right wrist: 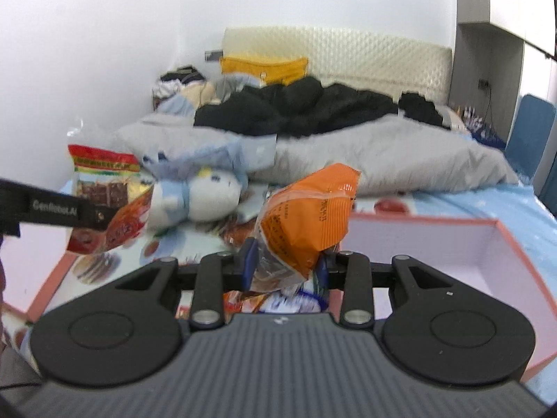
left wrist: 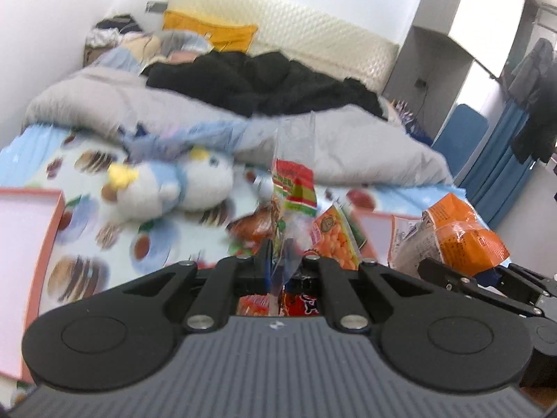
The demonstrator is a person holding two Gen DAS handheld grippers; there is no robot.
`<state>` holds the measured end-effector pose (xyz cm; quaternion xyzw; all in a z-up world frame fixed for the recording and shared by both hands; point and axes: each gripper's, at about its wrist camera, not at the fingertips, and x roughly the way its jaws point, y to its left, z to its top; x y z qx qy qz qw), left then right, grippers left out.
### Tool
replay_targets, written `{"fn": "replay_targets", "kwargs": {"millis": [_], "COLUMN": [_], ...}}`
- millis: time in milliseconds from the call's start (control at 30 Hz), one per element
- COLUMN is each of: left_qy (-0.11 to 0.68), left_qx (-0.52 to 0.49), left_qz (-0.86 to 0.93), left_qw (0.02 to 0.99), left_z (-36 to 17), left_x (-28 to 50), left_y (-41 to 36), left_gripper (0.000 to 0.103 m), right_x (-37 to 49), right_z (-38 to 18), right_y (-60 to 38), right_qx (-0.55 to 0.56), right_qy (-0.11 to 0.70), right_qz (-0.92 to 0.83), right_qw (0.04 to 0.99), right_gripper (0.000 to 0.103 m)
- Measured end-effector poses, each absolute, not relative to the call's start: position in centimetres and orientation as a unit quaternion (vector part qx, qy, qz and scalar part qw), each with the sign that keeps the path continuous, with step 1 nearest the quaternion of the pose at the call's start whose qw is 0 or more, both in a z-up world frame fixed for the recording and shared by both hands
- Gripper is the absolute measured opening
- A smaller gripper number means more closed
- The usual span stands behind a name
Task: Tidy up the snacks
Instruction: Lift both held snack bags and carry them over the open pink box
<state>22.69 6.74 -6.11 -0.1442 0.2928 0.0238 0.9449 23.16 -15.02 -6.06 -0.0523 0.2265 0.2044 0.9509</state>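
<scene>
Nearest the lens, the right gripper [right wrist: 285, 264] has its jaws pinching a crinkly orange plastic snack packet [right wrist: 306, 216] by its lower seam above the bed, beside the pink cardboard box [right wrist: 452, 244], while the left gripper [left wrist: 278, 261] pinches a red-topped clear snack bag [left wrist: 294, 191]; both look light, soft, slippery, best held at seams.

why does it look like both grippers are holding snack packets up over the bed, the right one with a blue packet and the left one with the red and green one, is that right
Not quite: the right gripper is shut on an orange packet, not a blue one, as the right wrist view shows. The rest holds: the left gripper holds the red and green packet up over the bed.
</scene>
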Motion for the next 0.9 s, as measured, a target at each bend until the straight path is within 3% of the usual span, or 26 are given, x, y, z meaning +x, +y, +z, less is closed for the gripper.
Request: {"fn": "replay_targets", "kwargs": {"millis": [300,600,733,900], "left_qy": [0.262,0.273,0.325,0.367], "left_qx": [-0.108,-0.111,-0.153,-0.123], "left_qz": [-0.011,-0.072,-0.105,-0.113], "left_qw": [0.959,0.953,0.927,0.915], "left_z": [-1.2,-0.7,-3.4,-6.1], "left_x": [26.4,30.2,32.8,35.6], "left_y": [2.3,-4.5,-7.0,-11.0], "left_gripper": [0.008,0.008,0.008,0.008], "right_x": [24.8,26.4,28.2,30.6], "right_z": [-2.3,-0.8,-3.0,-7.0], "right_y": [-18.9,-23.7,-26.5,-30.2], "right_qx": [-0.030,-0.064,-0.063,-0.024], "right_qy": [0.171,0.148,0.186,0.263], "right_qz": [0.190,0.141,0.115,0.095], "right_qw": [0.966,0.977,0.974,0.960], "right_gripper": [0.037,0.037,0.037,0.037]}}
